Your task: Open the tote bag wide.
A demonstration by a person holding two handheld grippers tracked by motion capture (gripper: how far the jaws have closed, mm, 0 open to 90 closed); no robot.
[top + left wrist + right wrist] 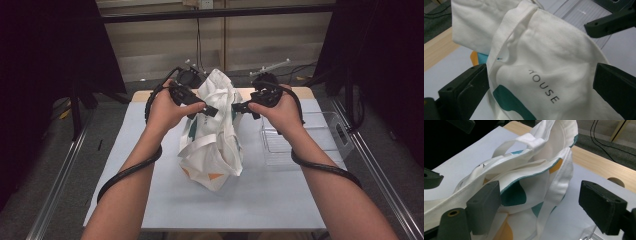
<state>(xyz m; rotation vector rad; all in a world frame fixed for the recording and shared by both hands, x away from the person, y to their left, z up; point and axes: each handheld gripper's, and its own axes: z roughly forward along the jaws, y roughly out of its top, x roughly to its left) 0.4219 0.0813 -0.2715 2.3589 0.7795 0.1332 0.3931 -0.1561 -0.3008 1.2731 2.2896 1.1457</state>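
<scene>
We note a pale blue-grey table top (165,200) with a wooden far edge (140,94). Grey floor (60,150) surrounds it. Black curtains (45,50) flank both sides; a beige panelled wall (165,40) stands behind, under a dark crossbar (215,13).

Looks like a lab or recording rig, not a home. Pale blue-grey worktop (165,200) w/ light wooden edge sits inside a frame of silver aluminium rails (60,175). Black curtains (45,60) hang on both sides, dark metal crossbar (215,12) overhead. Loose black cables (200,45) run down the plain beige back wall; grey carpet floor (95,135) below.
</scene>
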